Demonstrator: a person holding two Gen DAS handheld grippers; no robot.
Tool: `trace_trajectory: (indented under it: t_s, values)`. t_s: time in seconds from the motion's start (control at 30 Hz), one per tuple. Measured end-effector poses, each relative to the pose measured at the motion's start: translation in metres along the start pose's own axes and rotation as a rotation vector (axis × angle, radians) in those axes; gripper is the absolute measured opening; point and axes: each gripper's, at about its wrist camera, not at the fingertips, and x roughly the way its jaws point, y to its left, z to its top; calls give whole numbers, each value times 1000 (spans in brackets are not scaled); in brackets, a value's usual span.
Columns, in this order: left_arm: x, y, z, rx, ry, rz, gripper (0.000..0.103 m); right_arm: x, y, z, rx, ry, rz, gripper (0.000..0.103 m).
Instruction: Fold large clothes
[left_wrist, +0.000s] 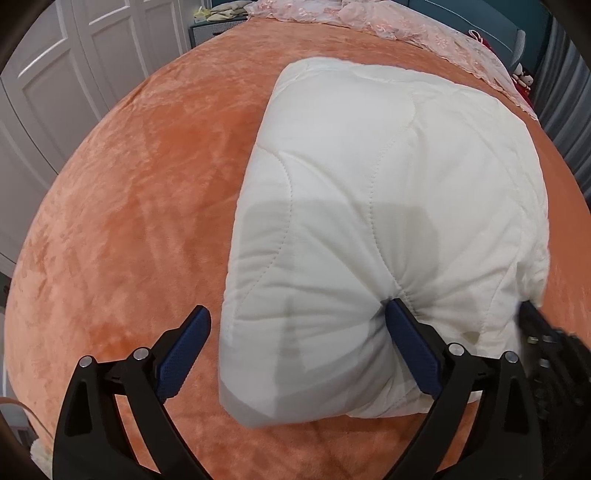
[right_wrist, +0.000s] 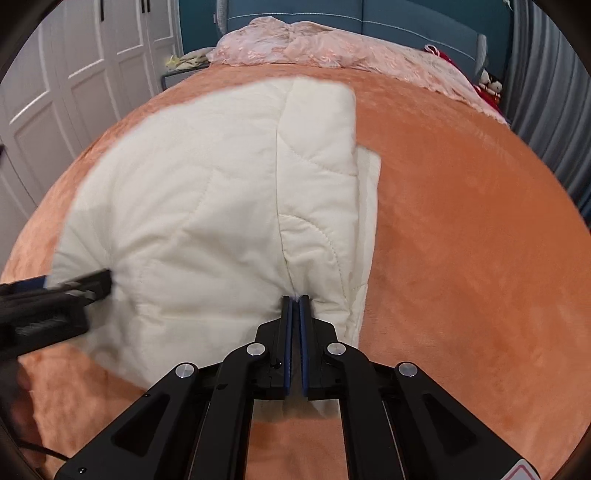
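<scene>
A folded cream quilted garment (left_wrist: 388, 206) lies in a thick bundle on a bed covered with an orange plush blanket (left_wrist: 122, 206), its near edge towards the cameras. The left tongs (left_wrist: 297, 317) stand wide apart: the left finger rests clear over the blanket beside the bundle, while the right finger presses into the padded near edge, puckering the cloth around its tip, and neither pad clamps the fabric. The right tongs (right_wrist: 294, 297) are drawn nearly closed and pinch a fold of the garment's near edge at a seam, the cloth gathering into the narrow gap between the blue pads. In the right wrist view the left tongs appear blurred at the bundle's left side. A pink lace cover (right_wrist: 332, 48) lies at the far end of the bed, before a blue headboard (right_wrist: 369, 18), and white wardrobe doors (left_wrist: 55, 74) stand to the left.
</scene>
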Motion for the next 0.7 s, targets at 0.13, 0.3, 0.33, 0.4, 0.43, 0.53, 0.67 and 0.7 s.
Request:
trace_trajectory:
  t_s: [0.13, 0.3, 0.33, 0.4, 0.43, 0.53, 0.67, 0.7]
  values:
    - [-6, -4, 0, 30, -14, 35, 94, -33, -1, 33, 31, -89, 57, 3]
    - [-23, -2, 9, 10, -11, 8, 82, -3, -15, 73, 94, -60, 67, 3]
    - [-35, 0, 16, 3, -43, -6, 81, 2, -17, 75, 110, -50, 78, 3]
    - [-50, 2, 30, -9, -108, -12, 81, 19, -24, 82, 145, -32, 99, 3]
    - [-54, 3, 39, -18, -137, -17, 81, 25, -25, 82, 147, -28, 88, 3]
    - [-40, 3, 71, -41, -129, -36, 81, 48, -25, 83, 157, -1, 71, 2]
    - [4, -3, 88, -63, -69, -57, 83, 74, -29, 74, 179, 31, 75, 0]
    - [11, -4, 88, -72, -67, -64, 85, 77, -29, 72, 176, 31, 75, 0]
